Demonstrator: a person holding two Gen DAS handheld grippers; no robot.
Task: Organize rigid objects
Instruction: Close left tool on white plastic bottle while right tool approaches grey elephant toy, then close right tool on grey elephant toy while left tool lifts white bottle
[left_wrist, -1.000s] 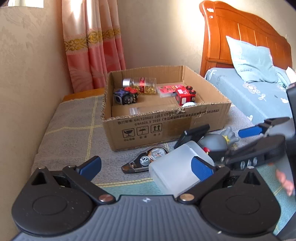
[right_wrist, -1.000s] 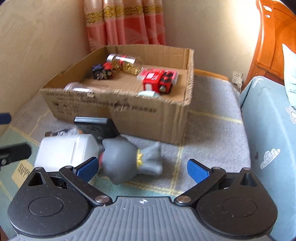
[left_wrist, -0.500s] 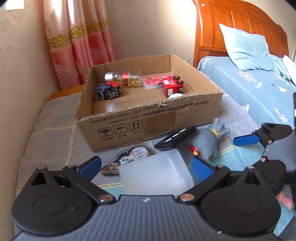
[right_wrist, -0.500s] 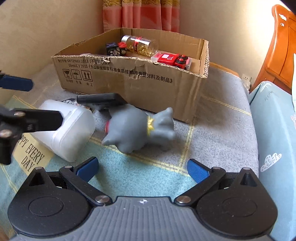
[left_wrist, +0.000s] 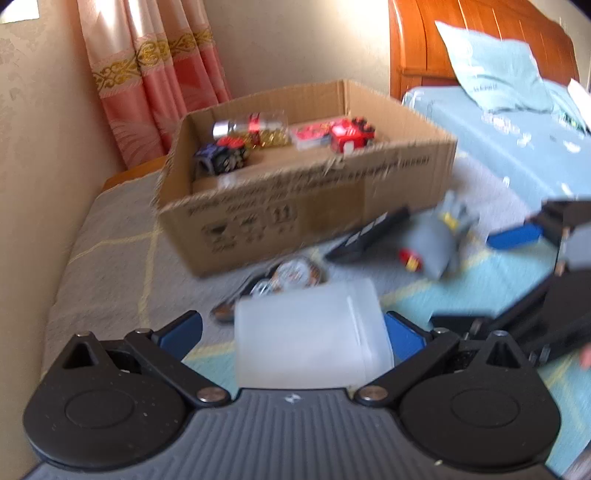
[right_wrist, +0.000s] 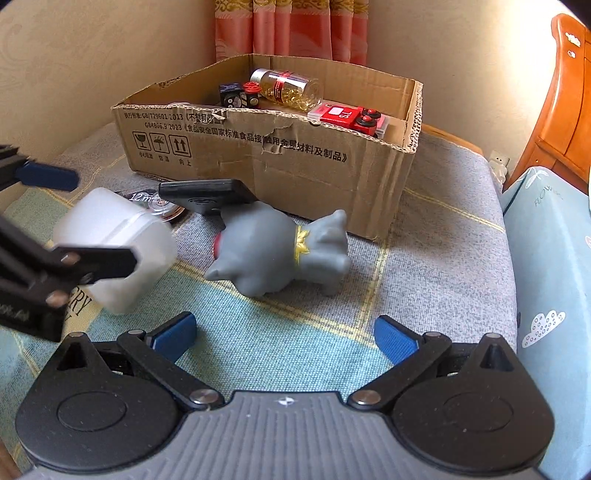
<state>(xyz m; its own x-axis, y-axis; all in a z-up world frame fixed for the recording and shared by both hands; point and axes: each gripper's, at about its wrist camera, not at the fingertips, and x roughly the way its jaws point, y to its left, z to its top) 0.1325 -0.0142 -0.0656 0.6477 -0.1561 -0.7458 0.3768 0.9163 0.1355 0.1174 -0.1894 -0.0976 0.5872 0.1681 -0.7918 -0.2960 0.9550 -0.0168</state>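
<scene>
My left gripper (left_wrist: 291, 328) stands open around a translucent white plastic box (left_wrist: 310, 332), which lies between its blue pads; the right wrist view shows the box (right_wrist: 114, 243) with one black finger (right_wrist: 99, 262) across it. My right gripper (right_wrist: 284, 336) is open and empty, just short of a grey toy animal (right_wrist: 280, 247) lying on its side. A black remote (right_wrist: 207, 194) and a tape measure (right_wrist: 159, 203) lie by the cardboard box (right_wrist: 295, 162), which holds a pill bottle (right_wrist: 288, 88), toy cars and a red case.
The things lie on a grey and teal blanket (right_wrist: 443, 236). A beige wall runs along the left, a pink curtain (left_wrist: 155, 85) hangs behind the cardboard box, and a bed with a wooden headboard (left_wrist: 443, 48) stands to the right.
My left gripper has moved forward so the white box now sits between its pads. My right gripper has drawn back from the grey toy animal.
</scene>
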